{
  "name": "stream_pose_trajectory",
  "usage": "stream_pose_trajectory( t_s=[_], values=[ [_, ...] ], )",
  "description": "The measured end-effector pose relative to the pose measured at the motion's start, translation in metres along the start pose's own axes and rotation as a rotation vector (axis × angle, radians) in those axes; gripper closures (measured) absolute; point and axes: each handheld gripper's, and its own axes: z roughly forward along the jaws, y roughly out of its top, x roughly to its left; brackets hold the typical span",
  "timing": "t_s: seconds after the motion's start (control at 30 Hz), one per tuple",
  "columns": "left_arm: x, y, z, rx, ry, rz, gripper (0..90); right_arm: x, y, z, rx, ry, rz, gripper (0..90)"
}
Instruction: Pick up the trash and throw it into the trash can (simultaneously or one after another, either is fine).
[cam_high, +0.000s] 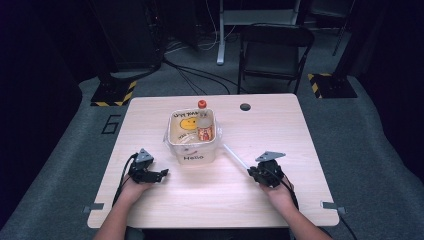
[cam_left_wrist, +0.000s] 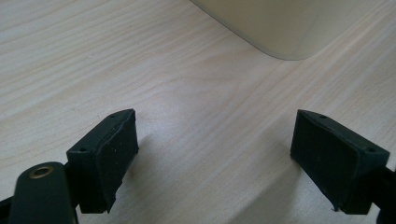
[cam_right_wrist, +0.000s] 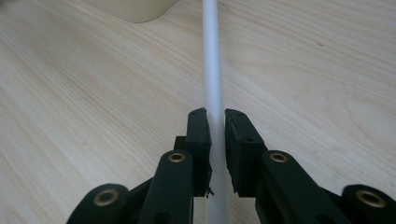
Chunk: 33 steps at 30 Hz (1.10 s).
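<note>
Right tongs (cam_right_wrist: 215, 126) clenched on the white straw (cam_right_wrist: 212, 70), which lies along the bench (cam_high: 220, 195) and points up toward the cream tub (cam_high: 192, 134). Left tongs (cam_left_wrist: 215, 154) spread wide with nothing between them, low over bare wood just beside the tub's corner. Inside the tub stands a red-capped bottle (cam_high: 204, 122).

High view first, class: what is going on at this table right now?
A person holds a gripper in each hand at a light wooden table. The right gripper is shut on a thin white plastic straw, which points toward a cream plastic tub marked "Hello". In the tub lies a clear bottle with a red cap. The left gripper is open over the table, close to the tub, holding nothing.
</note>
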Motion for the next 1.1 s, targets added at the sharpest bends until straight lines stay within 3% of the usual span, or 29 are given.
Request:
stream_pose_trajectory(
  t_s=[0.33,1.1],
  values=[
    [0.000,0.000,0.000,0.000,0.000,0.000,14.8,-0.001,0.010,-0.011,-0.019,0.016,0.002,79.7],
    [0.000,0.000,0.000,-0.001,0.001,0.000,14.8,-0.006,0.035,-0.048,-0.064,0.016,-0.047,79.7]
  ],
)
